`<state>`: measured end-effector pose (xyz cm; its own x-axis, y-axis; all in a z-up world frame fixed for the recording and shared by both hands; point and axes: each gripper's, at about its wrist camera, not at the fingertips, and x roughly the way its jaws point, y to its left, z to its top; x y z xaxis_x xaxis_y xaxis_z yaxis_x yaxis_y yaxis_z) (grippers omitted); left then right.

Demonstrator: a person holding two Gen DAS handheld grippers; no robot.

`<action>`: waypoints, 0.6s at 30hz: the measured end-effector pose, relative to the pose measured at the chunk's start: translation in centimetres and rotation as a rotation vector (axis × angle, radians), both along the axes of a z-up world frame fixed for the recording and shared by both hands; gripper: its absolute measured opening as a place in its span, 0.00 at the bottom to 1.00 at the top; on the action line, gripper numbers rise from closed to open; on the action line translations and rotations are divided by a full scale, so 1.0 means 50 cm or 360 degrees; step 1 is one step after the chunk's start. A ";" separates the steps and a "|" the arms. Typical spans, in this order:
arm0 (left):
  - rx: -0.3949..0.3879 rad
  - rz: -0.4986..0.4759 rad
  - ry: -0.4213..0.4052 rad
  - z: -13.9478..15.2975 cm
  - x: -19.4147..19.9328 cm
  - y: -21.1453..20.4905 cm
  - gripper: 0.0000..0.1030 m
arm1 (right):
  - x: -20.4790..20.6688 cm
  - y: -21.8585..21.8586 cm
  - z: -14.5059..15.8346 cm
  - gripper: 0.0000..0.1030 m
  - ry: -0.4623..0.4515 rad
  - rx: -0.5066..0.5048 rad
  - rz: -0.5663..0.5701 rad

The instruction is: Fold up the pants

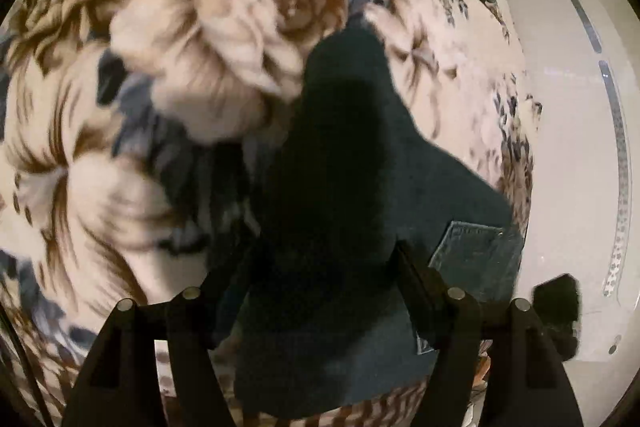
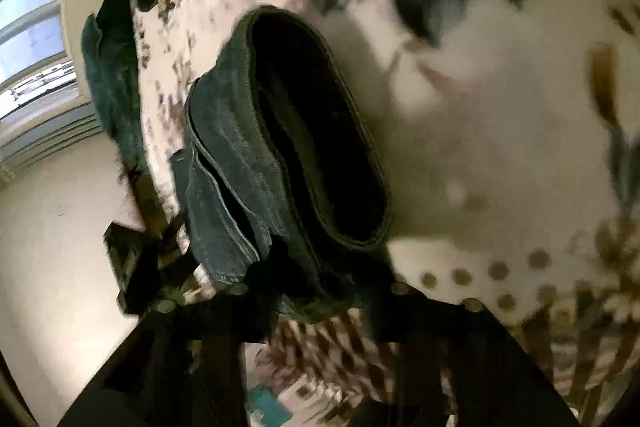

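Pants (image 2: 256,163) clamped in right hand-held gripper (image 2: 316,291); left hand-held gripper (image 1: 320,267) apart around them.

Dim warm light, motion blur, fisheye-bent edges.

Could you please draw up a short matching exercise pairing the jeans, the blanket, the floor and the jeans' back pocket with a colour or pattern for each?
Things:
1. jeans
2. blanket
3. floor
4. back pocket

Descriptions:
A. plain pale cream
B. large brown and blue flowers on a light ground
C. dark blue denim, hem gaping open
D. lighter faded denim patch with stitched edges

Pairs: 1-C, 2-B, 3-A, 4-D
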<state>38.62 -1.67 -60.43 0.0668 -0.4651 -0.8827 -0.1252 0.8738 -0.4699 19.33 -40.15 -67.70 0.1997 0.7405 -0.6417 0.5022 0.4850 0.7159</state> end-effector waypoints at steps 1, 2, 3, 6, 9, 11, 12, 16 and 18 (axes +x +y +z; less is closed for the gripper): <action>-0.0029 -0.0001 0.0021 -0.009 -0.003 0.002 0.70 | -0.010 0.000 0.027 0.25 -0.0052 -0.0039 -0.0004; -0.0047 -0.0008 0.0033 -0.015 -0.003 -0.002 0.71 | -0.016 0.000 0.040 0.25 -0.0067 -0.0079 0.0002; -0.0056 -0.0016 0.0044 -0.022 -0.002 -0.003 0.74 | -0.022 -0.001 0.046 0.25 -0.0069 -0.0123 0.0012; -0.0046 -0.0084 0.0037 -0.028 0.001 -0.013 0.76 | -0.025 -0.004 -0.014 0.25 0.0060 -0.0149 -0.0007; -0.0080 -0.0072 0.0054 -0.037 0.010 -0.008 0.77 | -0.027 -0.014 -0.068 0.32 0.0118 -0.0036 -0.0054; -0.0183 -0.0025 0.0096 -0.046 0.013 0.009 0.77 | -0.032 -0.023 -0.062 0.52 0.0070 0.0029 -0.0075; -0.0233 -0.0014 0.0115 -0.054 0.014 0.014 0.77 | -0.038 -0.026 -0.055 0.59 0.0028 0.0058 -0.0088; -0.0413 0.0025 0.0192 -0.090 0.013 0.026 0.81 | -0.054 -0.002 -0.074 0.83 -0.0086 0.0313 -0.0099; -0.0444 0.0018 0.0200 -0.097 0.017 0.018 0.83 | -0.047 0.025 -0.101 0.83 -0.0078 0.0344 -0.0056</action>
<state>39.47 -0.78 -65.29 -0.0283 -0.6905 -0.7228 -0.2064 0.7115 -0.6717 17.00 -38.88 -72.76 0.2549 0.8519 -0.4575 0.4781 0.3002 0.8254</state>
